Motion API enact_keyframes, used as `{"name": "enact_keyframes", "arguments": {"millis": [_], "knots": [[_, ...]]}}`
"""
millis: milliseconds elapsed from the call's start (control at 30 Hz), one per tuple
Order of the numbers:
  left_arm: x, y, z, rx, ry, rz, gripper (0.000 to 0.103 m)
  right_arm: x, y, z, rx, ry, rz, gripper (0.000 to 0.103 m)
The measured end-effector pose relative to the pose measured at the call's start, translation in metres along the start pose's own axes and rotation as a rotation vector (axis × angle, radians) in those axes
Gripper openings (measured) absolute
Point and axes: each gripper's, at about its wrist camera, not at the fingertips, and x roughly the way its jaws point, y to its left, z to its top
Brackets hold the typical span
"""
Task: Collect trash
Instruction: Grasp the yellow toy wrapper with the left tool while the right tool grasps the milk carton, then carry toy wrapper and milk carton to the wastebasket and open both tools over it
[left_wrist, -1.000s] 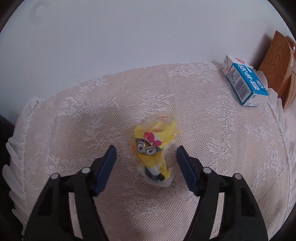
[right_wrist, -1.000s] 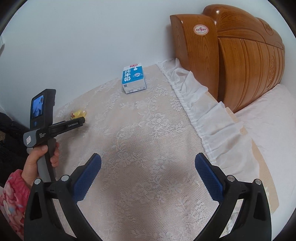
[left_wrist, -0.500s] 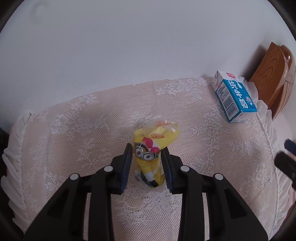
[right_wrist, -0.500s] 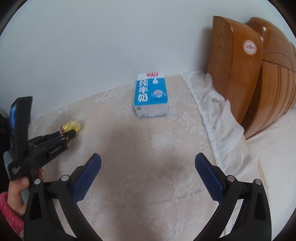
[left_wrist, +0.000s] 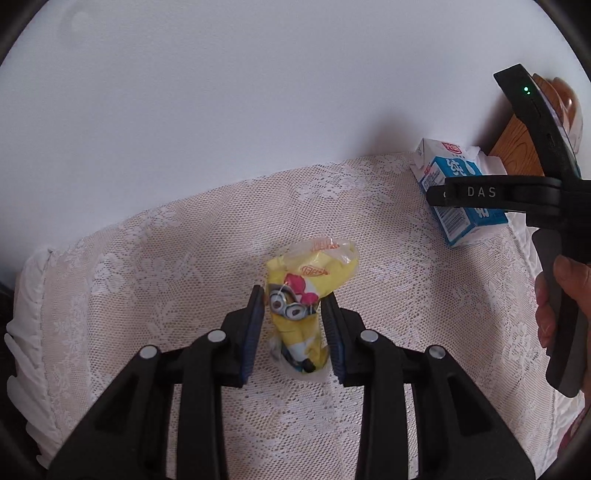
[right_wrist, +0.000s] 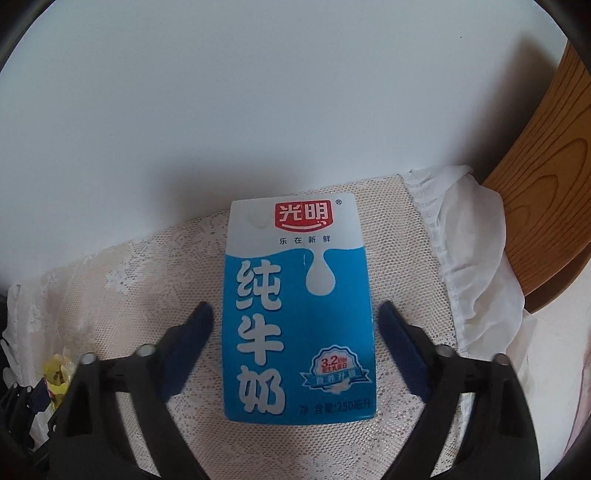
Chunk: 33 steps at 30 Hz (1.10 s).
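— Writing on the milk carton (right_wrist: 298, 306)?
— Red "光明" badge, "乐在新鲜", big white "纯牛奶", "3.2" seal, "250" near the bottom. Contents hidden.
— Right gripper (right_wrist: 295, 317)?
— Jaws just closing in, carton between them, a sliver of lace tablecloth (right_wrist: 147, 266) visible either side; not pinching. Lying flat at 12 o'clock.
— Left gripper (left_wrist: 291, 317)?
— Clamped on the yellow cartoon wrapper (left_wrist: 306, 291), goggle-eyed figure printed, wrapper's clear end poking toward 12.
— Only from the left wrist?
— "DAS" on the other tool, carton at 2 o'clock, hand (left_wrist: 561, 306) at 3.
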Motion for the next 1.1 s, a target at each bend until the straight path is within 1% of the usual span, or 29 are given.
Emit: {"name": "enact_keyframes", "arguments": {"millis": [33,100,200,300,333,400,433,467,533,600,667,700,733,800,833,933,967,1000,1067,1100], "knots": [[-0.001,0.001,-0.001,-0.001,0.000,0.000,0.031,-0.001,-0.001,-0.001,0.006,0.000,0.015,0.066],[-0.004,0.001,-0.003,-0.003,0.002,-0.003,0.031,-0.003,-0.002,-0.003,0.000,-0.006,0.017,0.065],[-0.014,-0.003,-0.008,-0.003,-0.006,-0.013,0.031,-0.016,-0.003,-0.014,-0.010,-0.034,0.024,0.065],[-0.033,-0.011,-0.019,0.018,-0.033,-0.022,0.031,-0.038,-0.010,-0.034,0.022,-0.066,0.077,0.065],[-0.041,-0.015,-0.025,0.026,-0.042,-0.029,0.031,-0.053,-0.014,-0.052,0.038,-0.080,0.108,0.065],[-0.057,-0.022,-0.039,0.048,-0.056,-0.039,0.031,-0.066,-0.019,-0.065,0.055,-0.091,0.136,0.065],[-0.066,-0.028,-0.047,0.064,-0.062,-0.048,0.031,-0.081,-0.026,-0.088,0.072,-0.099,0.166,0.065],[-0.075,-0.031,-0.056,0.079,-0.066,-0.053,0.031,-0.087,-0.029,-0.093,0.079,-0.101,0.176,0.065],[-0.095,-0.042,-0.075,0.108,-0.071,-0.070,0.031,-0.111,-0.041,-0.133,0.108,-0.110,0.212,0.065],[-0.112,-0.057,-0.098,0.155,-0.068,-0.091,0.031,-0.126,-0.045,-0.157,0.116,-0.104,0.229,0.065],[-0.127,-0.071,-0.125,0.207,-0.060,-0.112,0.031,-0.145,-0.057,-0.201,0.135,-0.084,0.234,0.065],[-0.135,-0.078,-0.140,0.234,-0.049,-0.129,0.031,-0.155,-0.066,-0.229,0.152,-0.071,0.234,0.065],[-0.141,-0.086,-0.155,0.257,-0.034,-0.149,0.031,-0.160,-0.065,-0.242,0.157,-0.065,0.232,0.065],[-0.153,-0.103,-0.187,0.301,-0.004,-0.197,0.031,-0.180,-0.081,-0.291,0.175,-0.043,0.209,0.065],[-0.160,-0.112,-0.203,0.326,0.008,-0.213,0.031,-0.189,-0.081,-0.300,0.179,-0.039,0.202,0.065],[-0.176,-0.141,-0.249,0.400,0.034,-0.247,0.031,-0.219,-0.102,-0.370,0.224,-0.022,0.163,0.065],[-0.181,-0.152,-0.260,0.416,0.048,-0.262,0.031,-0.225,-0.106,-0.385,0.238,-0.018,0.158,0.065],[-0.185,-0.162,-0.270,0.427,0.063,-0.280,0.031,-0.233,-0.113,-0.410,0.267,-0.010,0.154,0.065],[-0.193,-0.185,-0.288,0.460,0.094,-0.320,0.031,-0.236,-0.121,-0.444,0.314,-0.002,0.147,0.065],[-0.196,-0.197,-0.296,0.482,0.104,-0.332,0.031,-0.237,-0.128,-0.455,0.339,0.000,0.144,0.065]]}}
